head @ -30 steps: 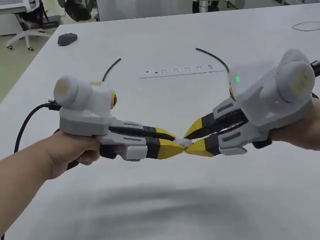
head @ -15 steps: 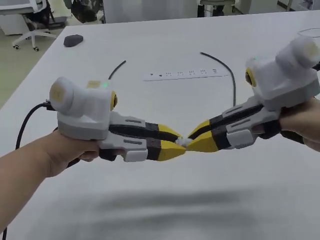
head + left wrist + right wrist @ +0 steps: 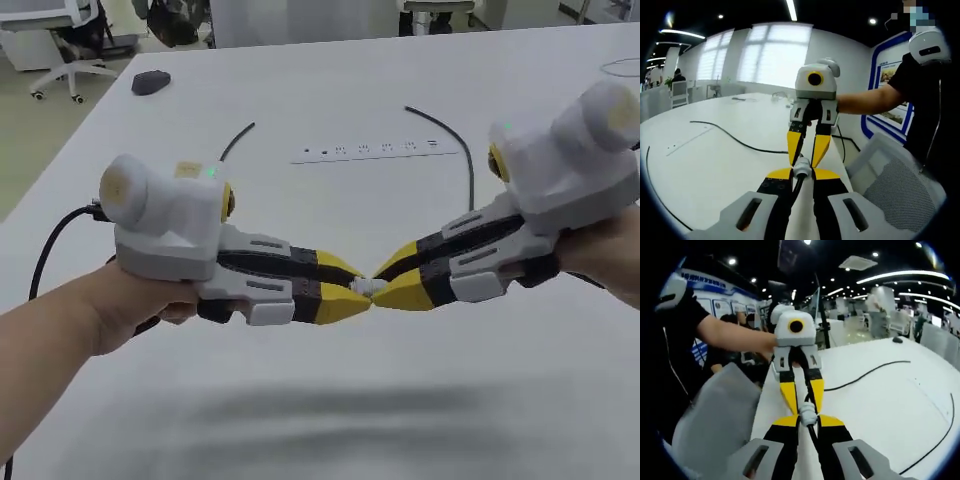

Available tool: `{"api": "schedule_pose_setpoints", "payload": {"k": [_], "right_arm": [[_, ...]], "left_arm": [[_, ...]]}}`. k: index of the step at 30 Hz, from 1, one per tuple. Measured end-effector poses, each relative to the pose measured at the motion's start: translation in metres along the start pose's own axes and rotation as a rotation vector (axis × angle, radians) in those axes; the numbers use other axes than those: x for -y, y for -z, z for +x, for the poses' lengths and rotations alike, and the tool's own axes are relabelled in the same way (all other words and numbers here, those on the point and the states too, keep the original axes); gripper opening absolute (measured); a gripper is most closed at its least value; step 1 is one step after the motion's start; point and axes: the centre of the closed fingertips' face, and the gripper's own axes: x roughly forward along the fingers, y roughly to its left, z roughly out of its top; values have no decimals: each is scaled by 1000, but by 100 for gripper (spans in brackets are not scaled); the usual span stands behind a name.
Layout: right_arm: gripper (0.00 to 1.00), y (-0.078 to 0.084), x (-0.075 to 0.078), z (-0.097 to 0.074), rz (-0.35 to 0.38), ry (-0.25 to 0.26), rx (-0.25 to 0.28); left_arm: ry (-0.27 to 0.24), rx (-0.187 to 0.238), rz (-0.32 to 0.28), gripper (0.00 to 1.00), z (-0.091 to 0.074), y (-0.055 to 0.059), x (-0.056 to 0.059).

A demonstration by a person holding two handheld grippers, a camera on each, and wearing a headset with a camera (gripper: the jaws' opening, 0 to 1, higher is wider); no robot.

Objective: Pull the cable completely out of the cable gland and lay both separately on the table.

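Note:
A small white cable gland (image 3: 366, 287) hangs above the white table (image 3: 330, 400), where the two grippers' yellow tips meet. In the left gripper view the gland (image 3: 802, 168) sits just past the tips of my left gripper (image 3: 807, 175), and the black cable (image 3: 797, 188) runs back between its shut jaws. My left gripper (image 3: 357, 290) comes in from the left. My right gripper (image 3: 381, 286) comes in from the right, shut around the gland (image 3: 808, 415), with the cable (image 3: 815, 437) trailing back between its jaws.
A white power strip (image 3: 365, 150) lies at mid table. Black cable (image 3: 462, 150) curves on the table behind the right gripper, and another stretch (image 3: 237, 139) lies to the left. A dark mouse (image 3: 150, 82) sits far left. An office chair (image 3: 60, 60) stands beyond the table's edge.
The body of my right gripper has swung a little to the right and lies flatter. The tips of both grippers stay together at the gland, and my left gripper has hardly moved.

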Motion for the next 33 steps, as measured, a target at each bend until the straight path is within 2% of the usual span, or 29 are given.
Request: {"api": "schedule_pose_setpoints", "payload": {"k": [1, 4, 7, 11, 14, 16, 20, 27, 29, 31, 33], "right_arm": [[8, 0, 0, 0, -54, 16, 1], [8, 2, -3, 2, -137, 44, -16], [8, 4, -3, 2, -258, 74, -44], [8, 6, -3, 2, -334, 79, -67], [9, 7, 0, 1, -322, 82, -83], [9, 14, 5, -3, -293, 94, -120], [3, 25, 12, -9, -278, 105, -150], [1, 24, 11, -2, -267, 103, -142], [0, 29, 10, 1, -298, 95, -184], [0, 31, 9, 2, -306, 95, -189], [0, 31, 9, 1, -279, 94, -186]], "left_arm": [[-4, 1, -15, 14, 0, 1, -1], [-6, 13, -14, 14, 0, 2, -2], [-7, 12, -19, 14, 0, 3, -1], [-5, 12, -12, 14, 2, 3, -1], [-10, 10, 7, 14, 4, 3, -1], [-17, 6, 15, 14, 3, 4, -3], [-23, 10, 17, 14, 0, 3, -4], [-18, -2, 28, 14, 5, 5, -1], [-20, -11, 34, 14, 5, 6, -1], [-20, -20, 39, 14, 5, 9, 0], [-19, -25, 41, 14, 5, 10, 0]]}}
